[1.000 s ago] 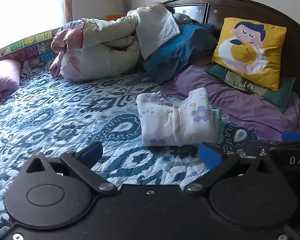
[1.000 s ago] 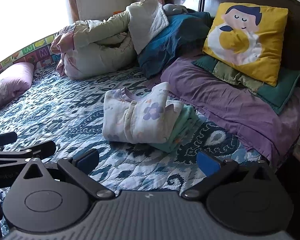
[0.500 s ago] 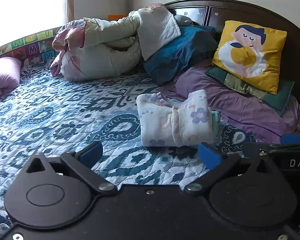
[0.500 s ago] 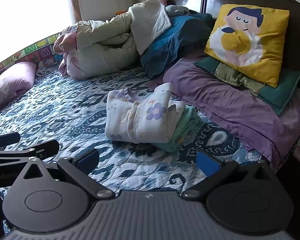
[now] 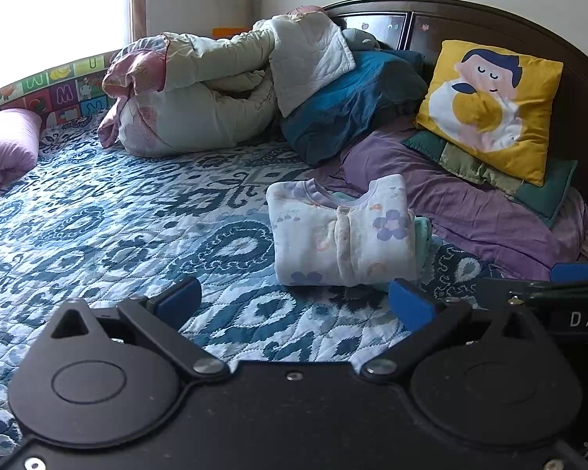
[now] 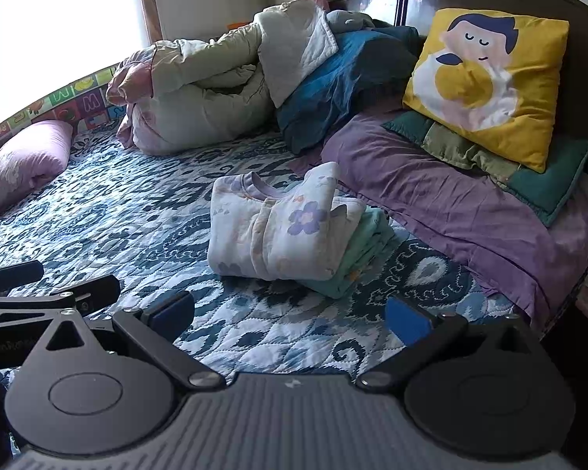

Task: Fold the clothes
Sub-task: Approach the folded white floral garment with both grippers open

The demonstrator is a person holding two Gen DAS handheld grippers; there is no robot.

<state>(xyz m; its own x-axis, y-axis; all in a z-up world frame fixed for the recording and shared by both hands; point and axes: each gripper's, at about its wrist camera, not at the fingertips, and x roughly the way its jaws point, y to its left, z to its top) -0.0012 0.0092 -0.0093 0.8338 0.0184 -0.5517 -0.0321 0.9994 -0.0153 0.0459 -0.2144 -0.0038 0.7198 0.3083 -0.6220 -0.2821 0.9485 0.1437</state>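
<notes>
The left gripper (image 5: 294, 301) is spread wide over the quilt (image 5: 98, 227), holding nothing. A folded floral top (image 5: 341, 239), white with purple flowers, sits on a folded mint garment (image 6: 366, 248) mid-bed. The right gripper (image 6: 290, 313) gapes equally, empty too.

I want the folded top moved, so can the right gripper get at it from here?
Probably yes: the right gripper is open and empty, with only bare quilt between it and the folded top.

Bed (image 5: 98, 235) under a blue-patterned quilt
Folded floral top (image 5: 341, 239), bunched duvet (image 5: 200, 109), purple sheet (image 5: 470, 211) and pink bolster (image 5: 8, 149) lie on it
</notes>
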